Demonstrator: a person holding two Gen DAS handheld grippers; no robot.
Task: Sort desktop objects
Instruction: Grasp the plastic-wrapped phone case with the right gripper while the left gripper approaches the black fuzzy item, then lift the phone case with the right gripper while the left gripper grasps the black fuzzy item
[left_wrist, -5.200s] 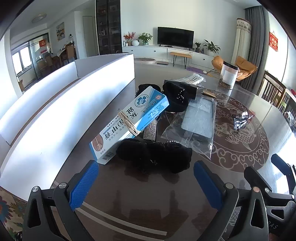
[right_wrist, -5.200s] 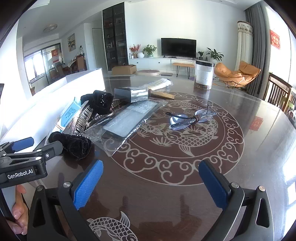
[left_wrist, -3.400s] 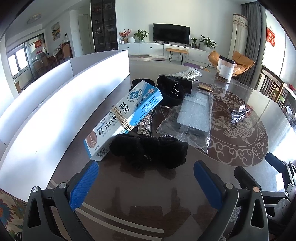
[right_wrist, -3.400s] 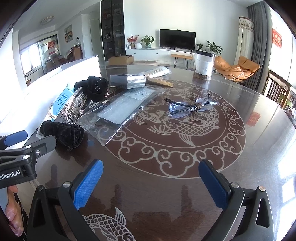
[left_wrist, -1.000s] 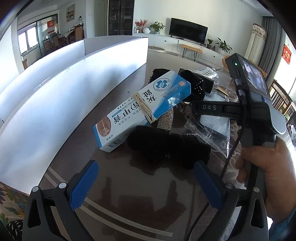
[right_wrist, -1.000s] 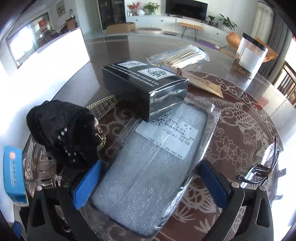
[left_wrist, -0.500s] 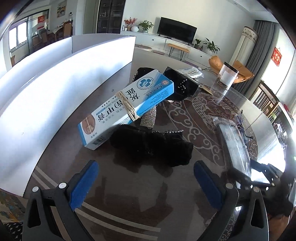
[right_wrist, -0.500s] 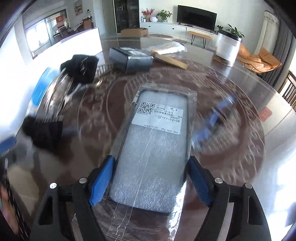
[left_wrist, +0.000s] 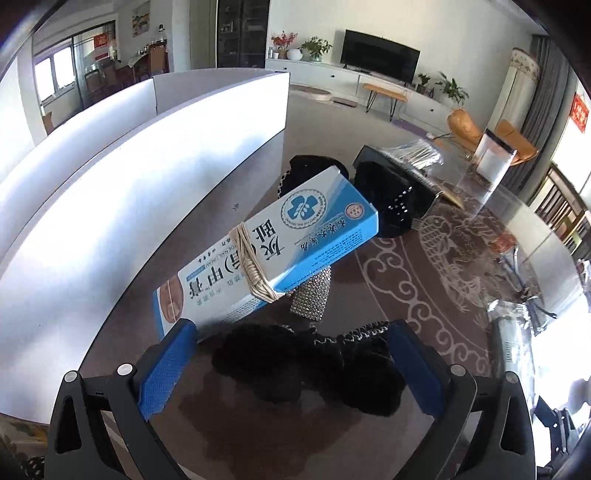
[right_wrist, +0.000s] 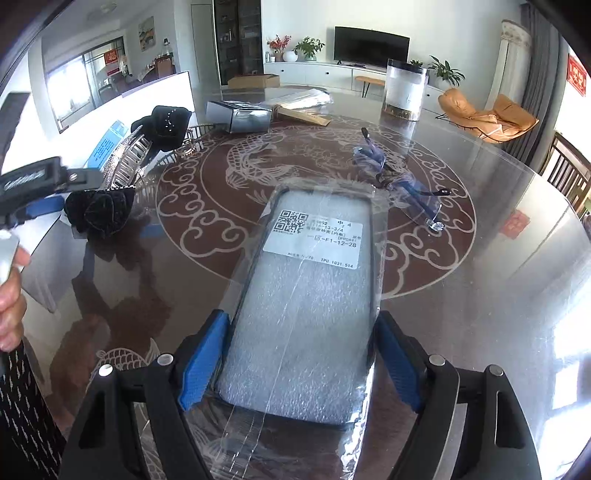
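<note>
Right gripper (right_wrist: 299, 354) clamps the bagged phone case (right_wrist: 306, 295) above the table (right_wrist: 461, 295) — left gripper (left_wrist: 291, 365) gapes, empty, nearer the black scrunchie (left_wrist: 310, 365)

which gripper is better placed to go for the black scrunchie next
Left. The left gripper is open with the black scrunchie lying between its fingers, nothing held. The right gripper is shut on the bagged phone case, away from it.

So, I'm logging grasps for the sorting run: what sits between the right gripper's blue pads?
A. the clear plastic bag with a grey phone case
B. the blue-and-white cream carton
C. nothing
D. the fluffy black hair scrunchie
A: in the right wrist view the right gripper has its pads pressed on both sides of the clear plastic bag with a grey phone case.
</note>
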